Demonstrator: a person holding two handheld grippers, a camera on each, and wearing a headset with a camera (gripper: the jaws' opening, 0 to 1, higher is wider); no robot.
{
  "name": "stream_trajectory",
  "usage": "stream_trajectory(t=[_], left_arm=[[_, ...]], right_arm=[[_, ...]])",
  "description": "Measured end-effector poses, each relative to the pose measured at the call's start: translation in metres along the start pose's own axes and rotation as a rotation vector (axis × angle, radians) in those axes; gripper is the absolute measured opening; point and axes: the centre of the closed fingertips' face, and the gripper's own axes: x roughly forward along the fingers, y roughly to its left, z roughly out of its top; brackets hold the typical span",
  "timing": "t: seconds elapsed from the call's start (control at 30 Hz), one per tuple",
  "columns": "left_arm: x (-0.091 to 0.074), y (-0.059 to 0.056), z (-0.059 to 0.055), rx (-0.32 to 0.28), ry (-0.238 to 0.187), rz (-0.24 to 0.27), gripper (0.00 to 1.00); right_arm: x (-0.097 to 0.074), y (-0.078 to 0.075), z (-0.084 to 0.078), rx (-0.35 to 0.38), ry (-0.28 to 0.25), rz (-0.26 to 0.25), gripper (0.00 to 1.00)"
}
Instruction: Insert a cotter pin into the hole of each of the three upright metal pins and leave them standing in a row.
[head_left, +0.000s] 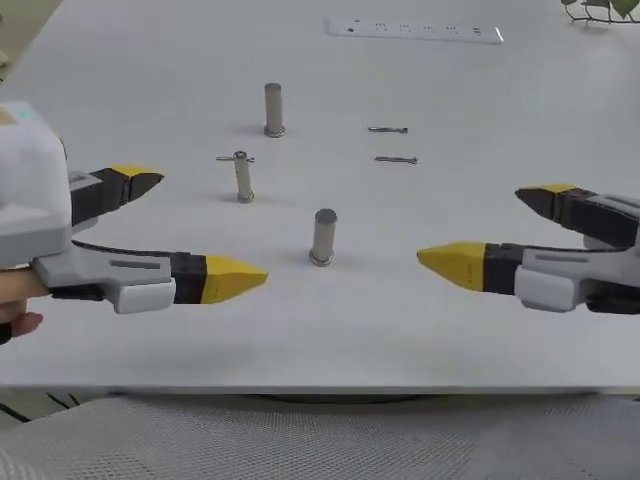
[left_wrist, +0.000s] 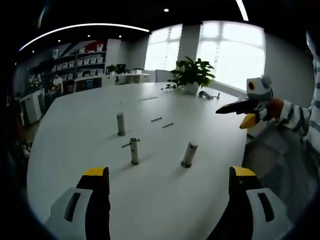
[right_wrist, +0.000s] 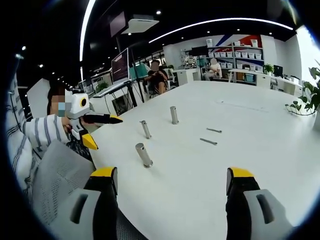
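Note:
Three metal pins stand upright on the white table. The far pin (head_left: 273, 109) and the near pin (head_left: 323, 237) have bare tops. The middle pin (head_left: 243, 177) carries a cotter pin (head_left: 236, 158) through its top hole. Two loose cotter pins (head_left: 387, 129) (head_left: 396, 159) lie to the right of them. My left gripper (head_left: 205, 226) hovers open at the left, level with the near pin. My right gripper (head_left: 480, 228) hovers open at the right. Both hold nothing. In the left gripper view the pins (left_wrist: 134, 151) (left_wrist: 188, 154) (left_wrist: 120, 124) stand ahead of the jaws.
A white power strip (head_left: 413, 30) lies at the table's far edge, with plant leaves (head_left: 600, 10) in the far right corner. The table's front edge (head_left: 320, 388) runs just below the grippers, with a mesh chair back beneath it. Other people sit far off across the room.

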Motion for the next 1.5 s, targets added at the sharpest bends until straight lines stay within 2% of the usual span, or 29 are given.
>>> stream_trajectory(t=[0.37, 0.57, 0.67, 0.87, 1.0, 1.07, 1.13, 1.27, 1.5], left_arm=[[-0.005, -0.015, 0.002, -0.028, 0.014, 0.018, 0.99], [-0.008, -0.023, 0.004, -0.053, 0.024, 0.031, 0.97], [-0.009, -0.023, 0.005, -0.048, 0.03, 0.043, 0.97], [-0.01, -0.024, 0.001, -0.055, 0.051, 0.048, 0.97], [-0.011, -0.02, 0.003, -0.066, 0.031, 0.069, 0.96], [-0.012, -0.019, 0.005, -0.075, 0.021, 0.079, 0.96], [-0.013, -0.02, 0.006, -0.081, 0.008, 0.083, 0.96], [-0.013, -0.02, 0.004, -0.091, 0.006, 0.098, 0.96], [-0.015, -0.019, 0.002, -0.109, -0.002, 0.115, 0.96]], right_arm=[[-0.015, -0.011, 0.016, -0.064, 0.021, 0.003, 0.86], [-0.018, -0.018, 0.02, -0.14, 0.07, 0.022, 0.81], [-0.018, -0.021, 0.02, -0.174, 0.097, 0.03, 0.78], [-0.009, -0.031, 0.032, -0.269, 0.143, 0.063, 0.75], [0.0, -0.043, 0.041, -0.33, 0.179, 0.08, 0.72], [0.004, -0.045, 0.043, -0.37, 0.216, 0.098, 0.65], [0.01, -0.048, 0.048, -0.413, 0.227, 0.111, 0.58], [0.024, -0.054, 0.055, -0.479, 0.253, 0.139, 0.55], [0.046, -0.063, 0.052, -0.562, 0.336, 0.195, 0.47]])
